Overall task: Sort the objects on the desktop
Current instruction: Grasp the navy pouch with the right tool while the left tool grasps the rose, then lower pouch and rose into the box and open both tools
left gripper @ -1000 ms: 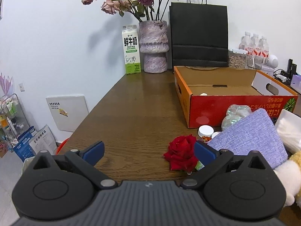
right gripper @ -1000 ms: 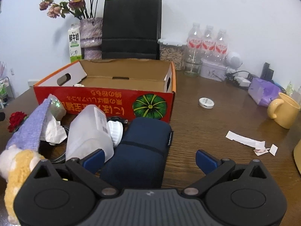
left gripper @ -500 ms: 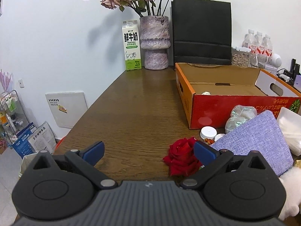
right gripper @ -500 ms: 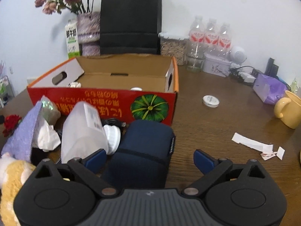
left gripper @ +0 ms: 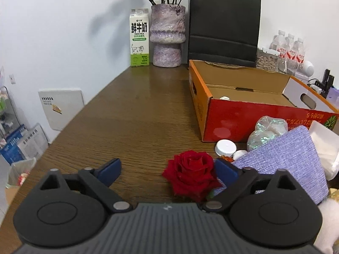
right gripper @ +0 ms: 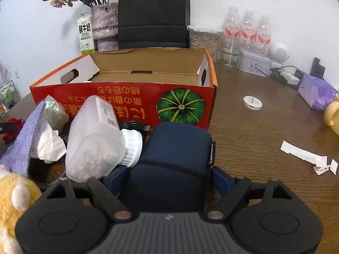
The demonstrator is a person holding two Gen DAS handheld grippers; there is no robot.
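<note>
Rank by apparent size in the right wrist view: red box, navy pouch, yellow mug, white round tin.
1. Red box, widest span.
2. Navy pouch; it sits very near the camera, so it looks inflated.
3. Yellow mug; cut off by the frame edge, so true extent is unsure.
4. White round tin, smallest.

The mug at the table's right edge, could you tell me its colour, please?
Yellow mug, right wrist view.

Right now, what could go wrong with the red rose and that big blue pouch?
The jaws of the left gripper have just been closing around the red rose, and they might crush its petals. The right gripper's jaws have been closing around the blue pouch; the white bottle leaning against it could topple when the pouch lifts.
</note>
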